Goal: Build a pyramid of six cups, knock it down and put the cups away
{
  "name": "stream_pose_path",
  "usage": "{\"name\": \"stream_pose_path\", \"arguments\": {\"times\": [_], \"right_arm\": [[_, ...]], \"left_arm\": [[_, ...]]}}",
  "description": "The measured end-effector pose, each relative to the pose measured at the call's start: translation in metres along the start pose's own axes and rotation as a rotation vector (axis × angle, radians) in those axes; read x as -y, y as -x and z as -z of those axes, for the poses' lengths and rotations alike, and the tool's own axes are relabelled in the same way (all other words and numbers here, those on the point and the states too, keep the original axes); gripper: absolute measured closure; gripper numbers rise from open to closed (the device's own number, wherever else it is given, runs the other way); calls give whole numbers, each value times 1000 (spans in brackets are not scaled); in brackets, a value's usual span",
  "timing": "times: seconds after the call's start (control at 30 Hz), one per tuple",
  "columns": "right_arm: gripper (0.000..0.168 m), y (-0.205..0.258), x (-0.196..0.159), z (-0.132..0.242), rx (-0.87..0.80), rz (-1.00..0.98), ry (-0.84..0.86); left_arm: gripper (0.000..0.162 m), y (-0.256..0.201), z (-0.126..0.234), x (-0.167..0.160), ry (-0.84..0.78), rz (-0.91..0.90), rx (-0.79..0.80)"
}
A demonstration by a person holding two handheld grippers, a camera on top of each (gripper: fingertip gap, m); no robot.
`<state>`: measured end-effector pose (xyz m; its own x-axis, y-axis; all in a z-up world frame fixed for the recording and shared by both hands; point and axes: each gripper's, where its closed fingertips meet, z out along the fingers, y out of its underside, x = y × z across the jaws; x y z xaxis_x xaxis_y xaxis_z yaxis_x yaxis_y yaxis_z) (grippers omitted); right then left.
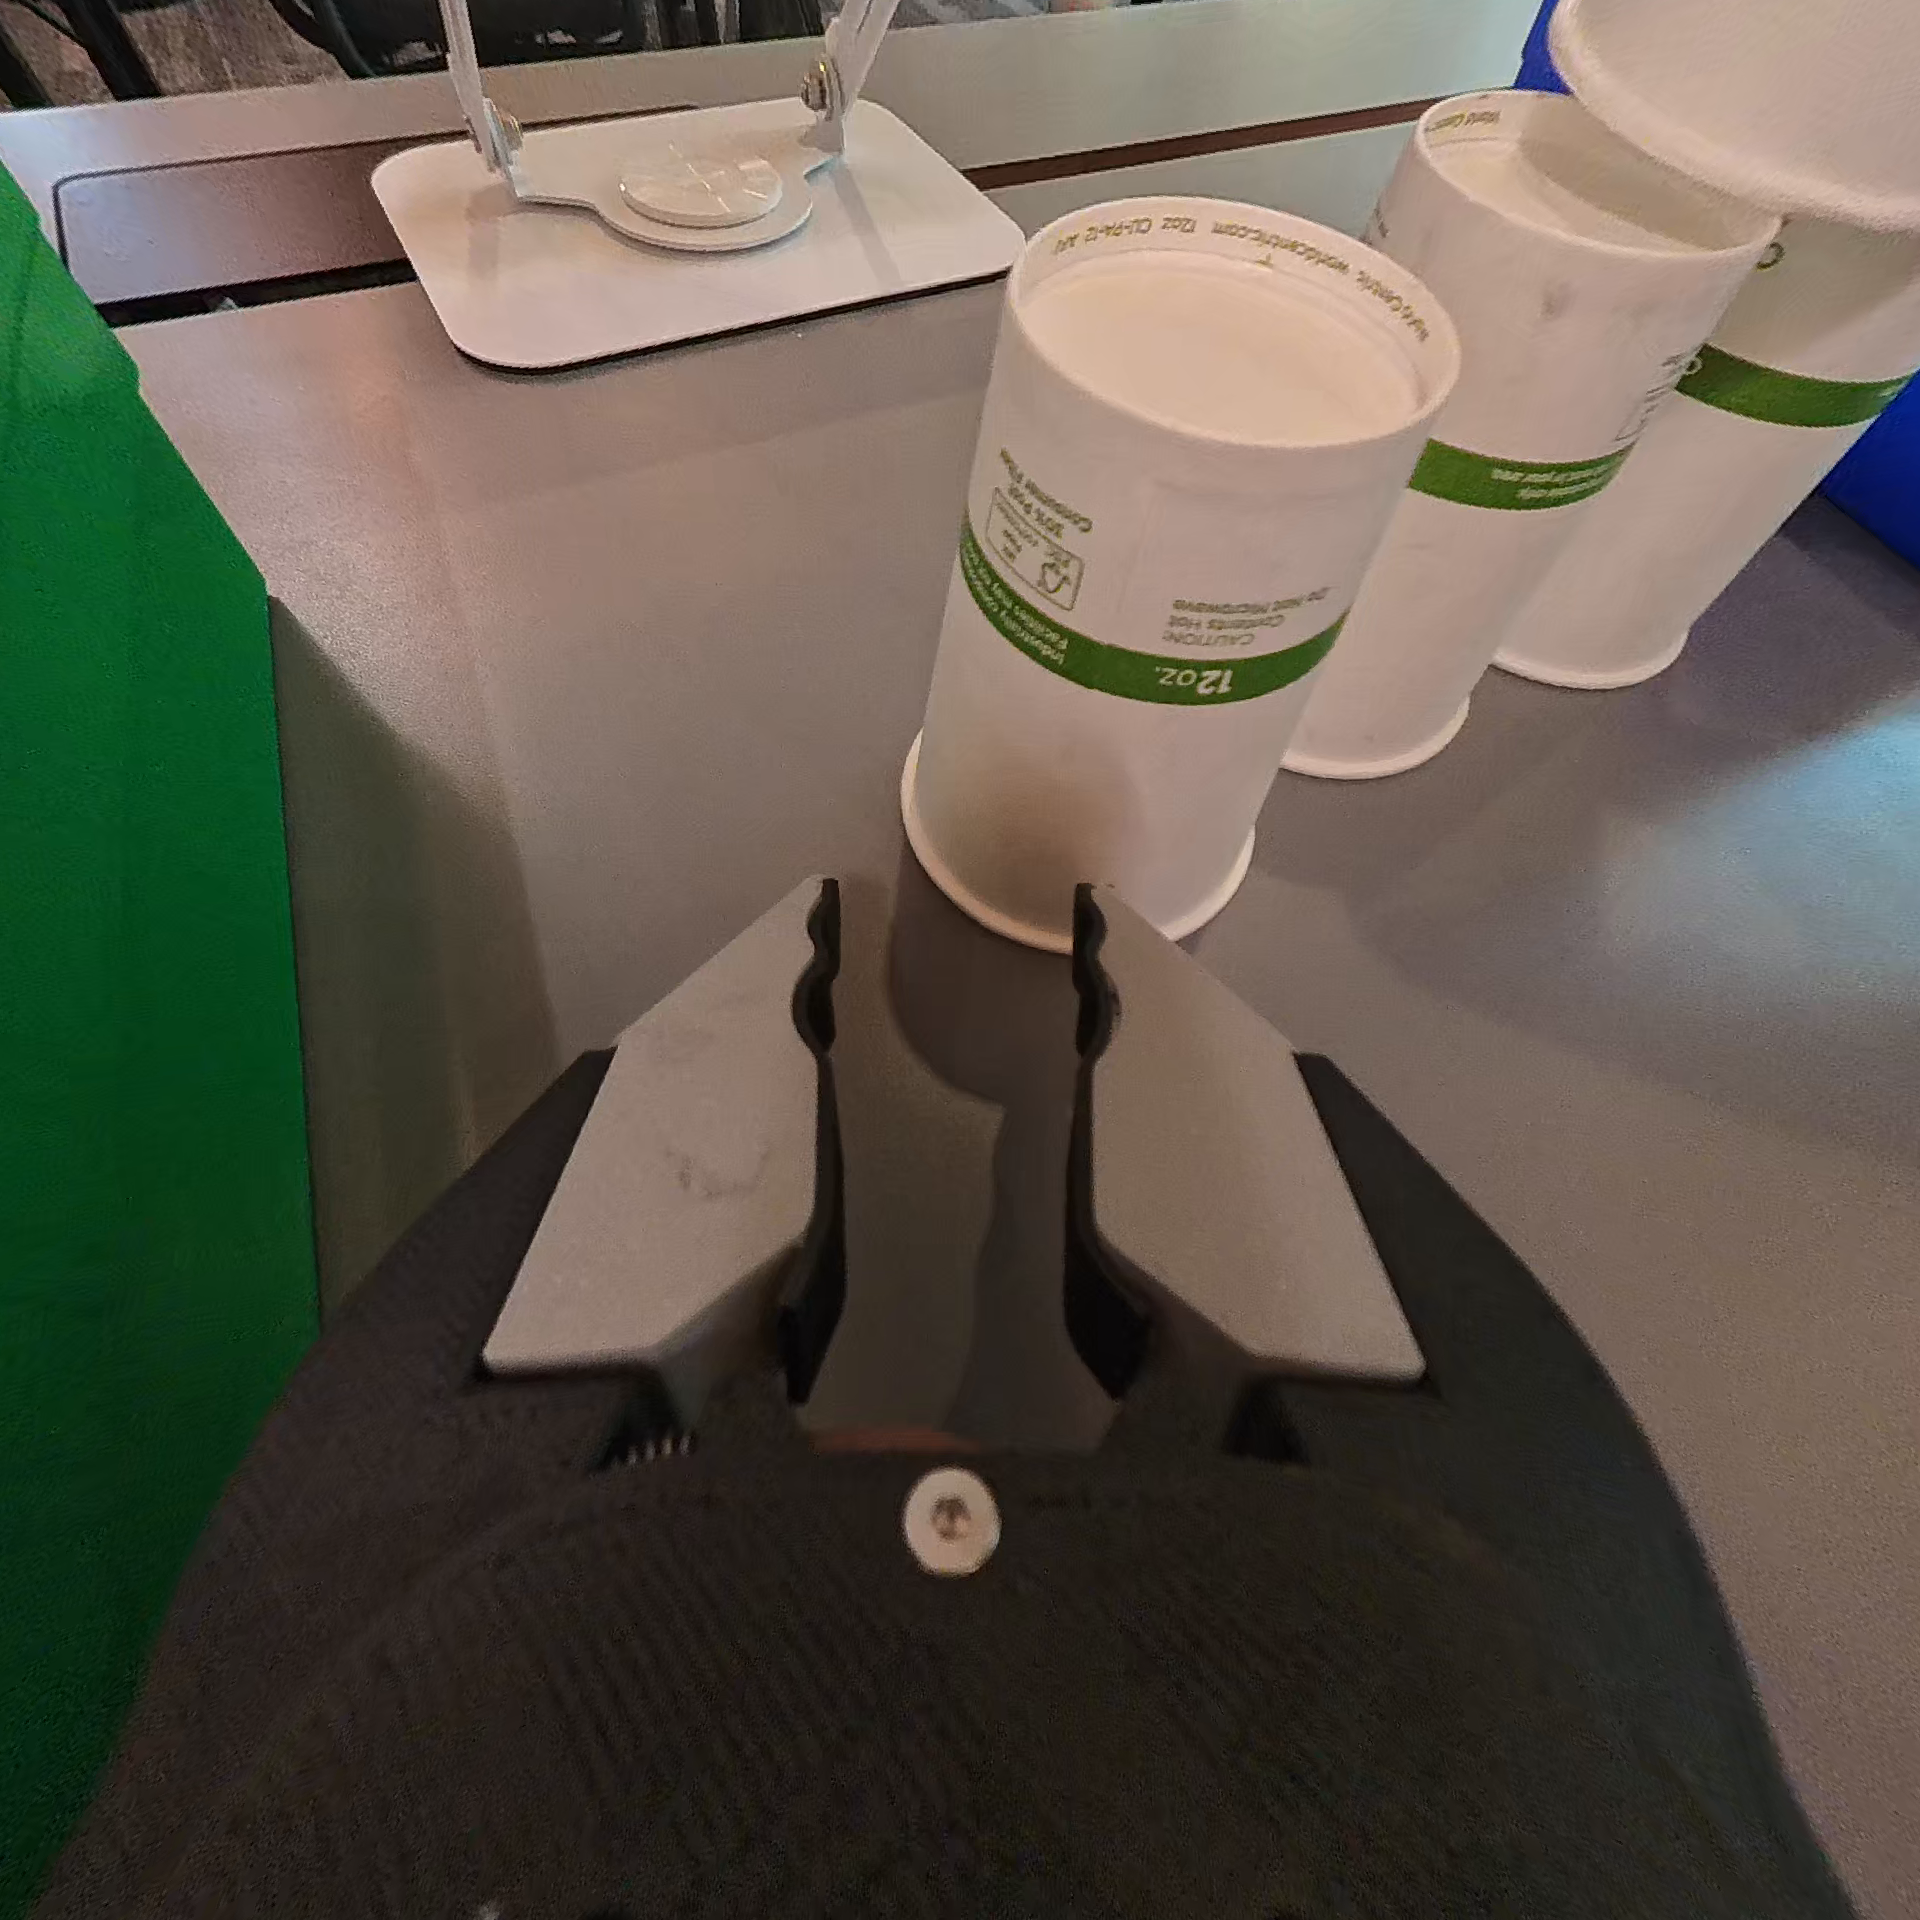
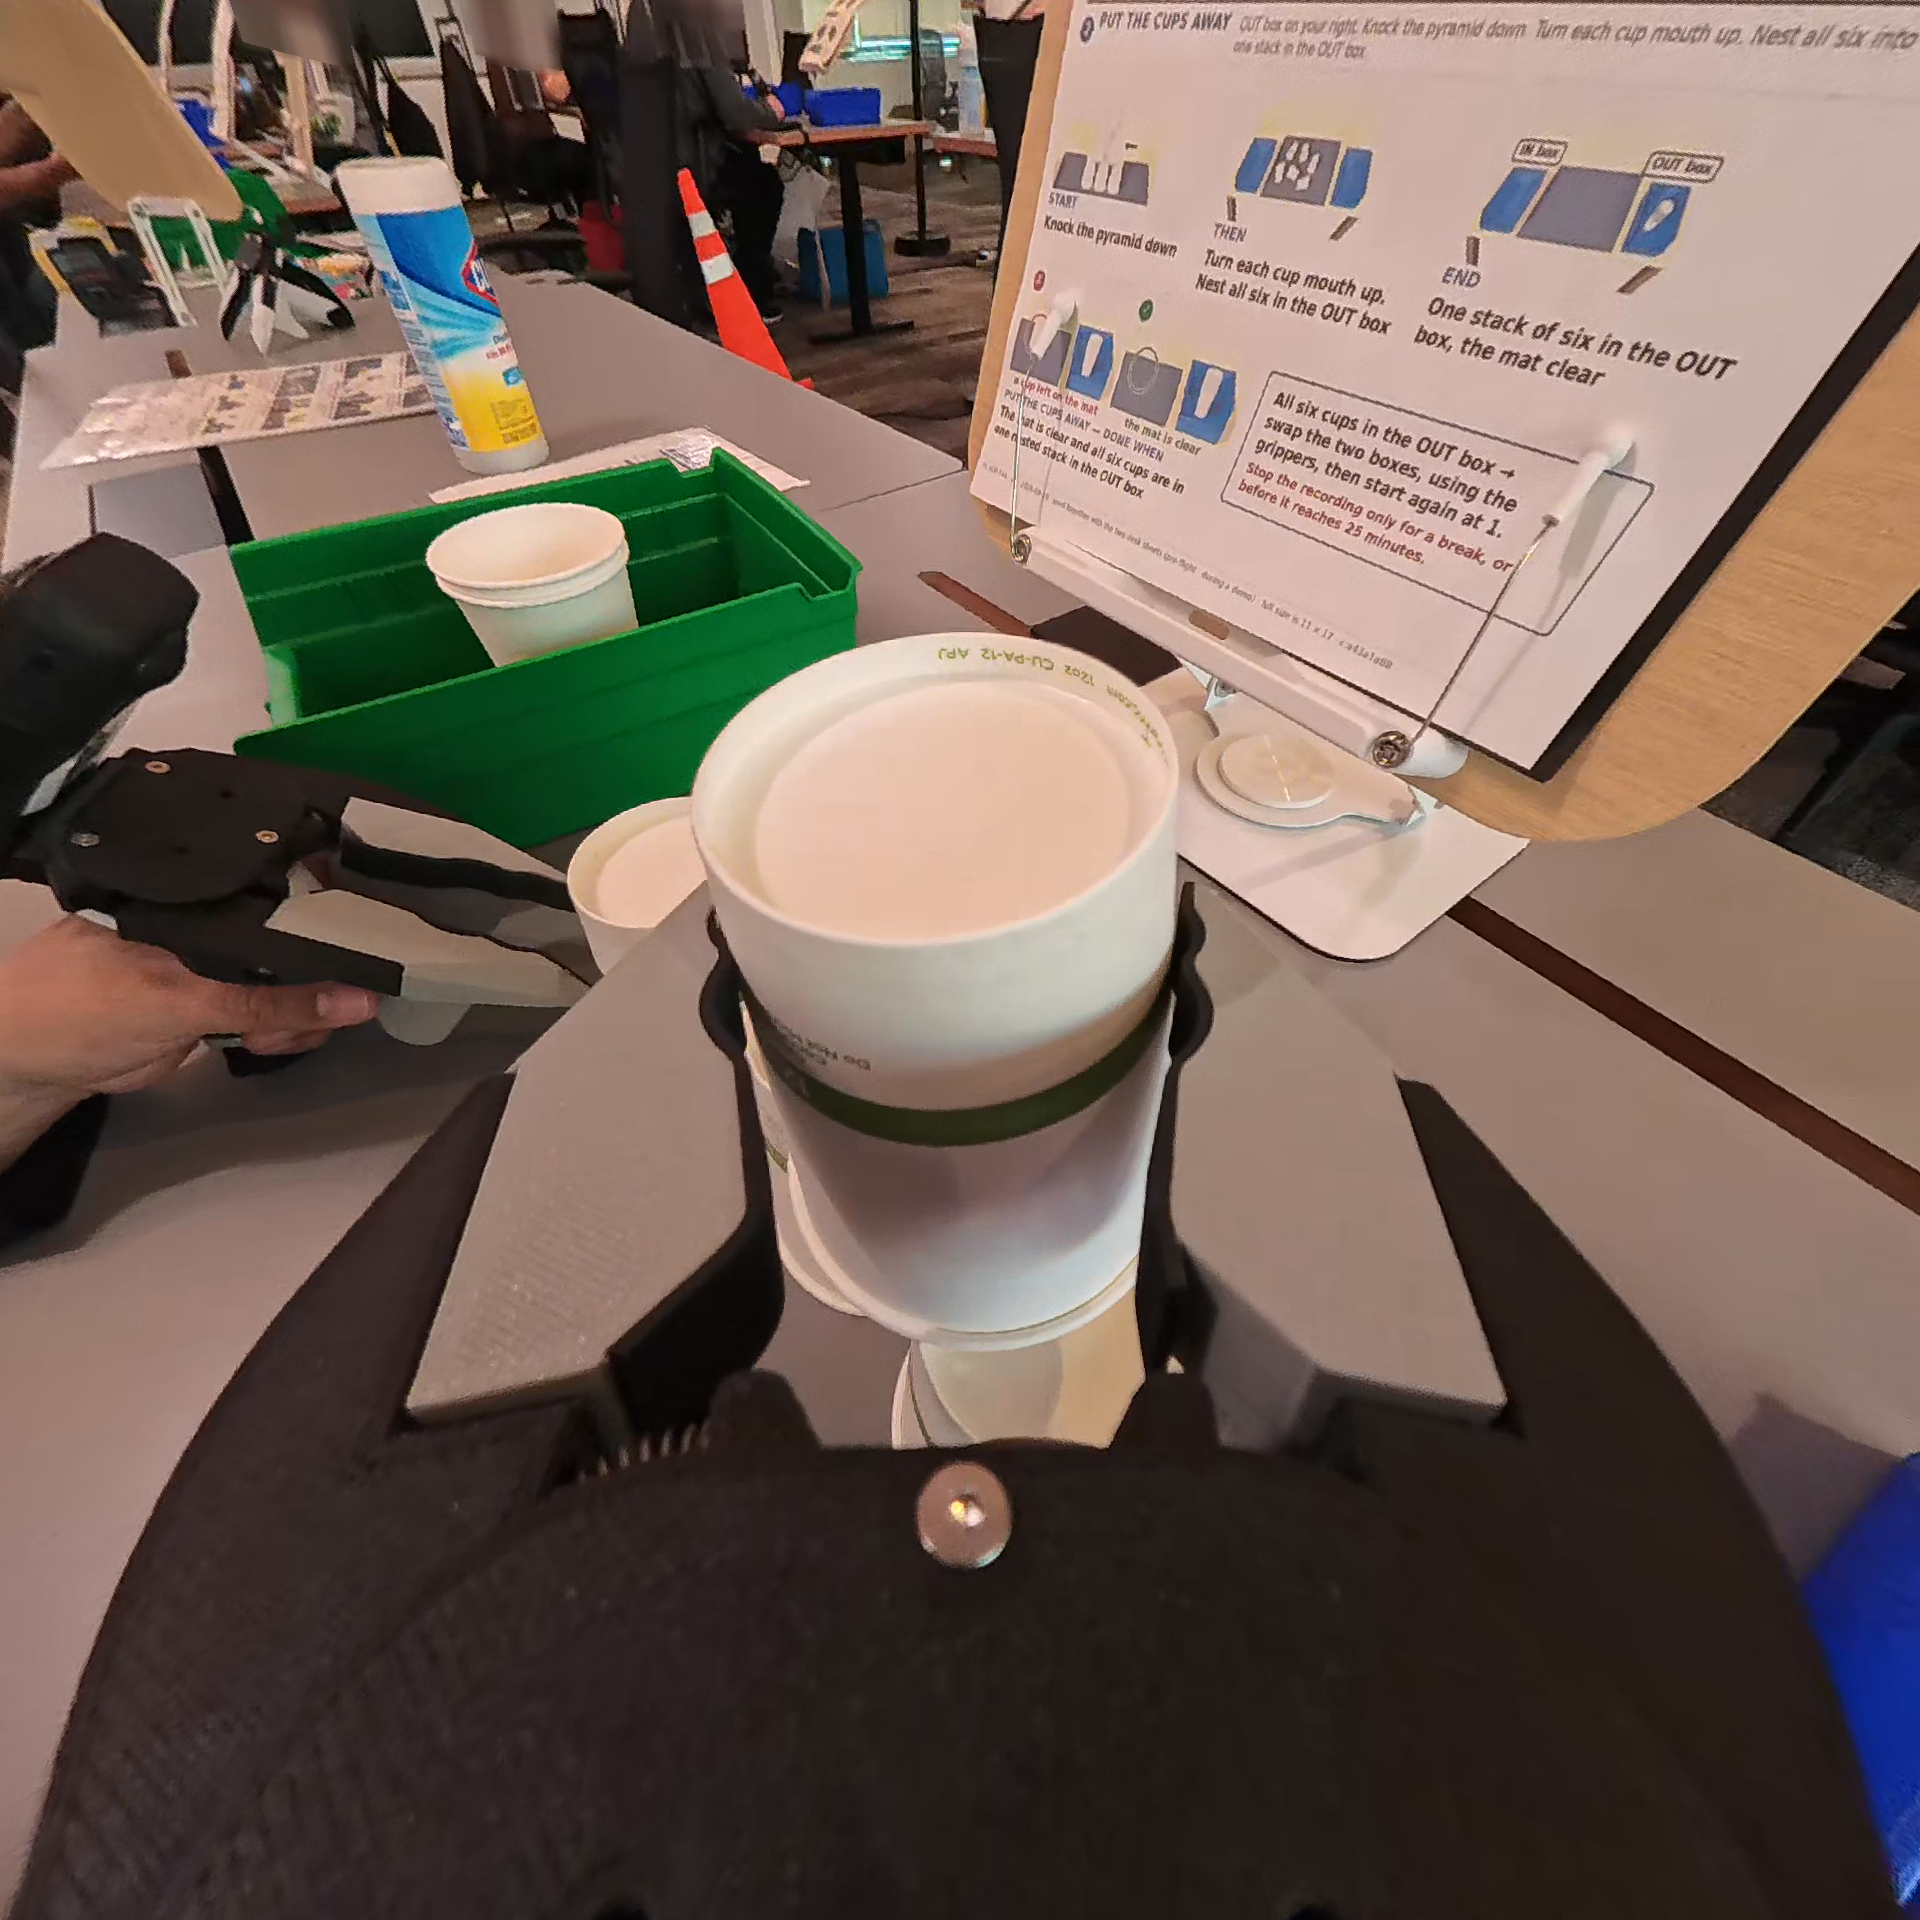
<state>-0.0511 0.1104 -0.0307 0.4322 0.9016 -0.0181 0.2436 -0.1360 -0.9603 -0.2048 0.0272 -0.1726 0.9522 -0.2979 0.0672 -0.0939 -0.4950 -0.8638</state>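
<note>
Three white paper cups with green bands stand upside down in a row on the grey table: the near cup point(image 1: 1174, 582), the middle cup point(image 1: 1538, 416) and the far cup point(image 1: 1766, 488). My left gripper point(image 1: 956, 914) is open and empty, low by the near cup's rim; it also shows in the right wrist view point(image 2: 561, 935). My right gripper point(image 2: 951, 966) is shut on a fourth upside-down cup point(image 2: 935, 883), held above the row; this cup also shows in the left wrist view point(image 1: 1766, 114). Nested cups point(image 2: 530, 582) stand mouth up in a green bin point(image 2: 540, 748).
The green bin also shows at the left edge of the left wrist view point(image 1: 104, 831). A blue bin point(image 1: 1870, 468) sits right of the row. An instruction board point(image 2: 1455, 312) on a white stand point(image 1: 686, 229) is behind the cups. A wipes canister point(image 2: 447, 312) stands farther back.
</note>
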Motion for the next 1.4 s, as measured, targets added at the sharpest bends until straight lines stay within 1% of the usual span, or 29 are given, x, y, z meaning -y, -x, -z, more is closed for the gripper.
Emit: {"name": "stream_pose_path", "arguments": {"times": [0.23, 0.57, 0.87, 1.0, 1.1, 1.2, 1.3, 1.37, 1.4], "right_arm": [[87, -1, -1, 1, 13, -22, -17], [87, -1, 1, 3, 3, 12, -41], [79, -3, 13, 12, -19, 15, -114], [77, -4, 25, 26, -55, 26, -202], [73, -6, 32, 44, -112, 31, -286], [73, -6, 36, 63, -171, 63, -382], [77, -7, 40, 83, -234, 95, -490], [80, -6, 39, 93, -268, 120, -528], [80, -7, 38, 97, -290, 138, -540]], "left_arm": [[119, 0, 0, -1, 4, -3, 2], [119, 0, -1, -1, 5, -2, 0], [118, -1, -1, -1, 6, -1, -3], [117, -1, 0, 0, 3, 5, -8], [115, -1, -1, -1, 5, 6, -14], [112, -2, -1, -1, 6, 5, -17], [106, -2, 2, 2, -19, 0, -17], [98, -2, 5, 5, -48, -4, -18], [98, -2, 8, 8, -70, -3, -12]]}}
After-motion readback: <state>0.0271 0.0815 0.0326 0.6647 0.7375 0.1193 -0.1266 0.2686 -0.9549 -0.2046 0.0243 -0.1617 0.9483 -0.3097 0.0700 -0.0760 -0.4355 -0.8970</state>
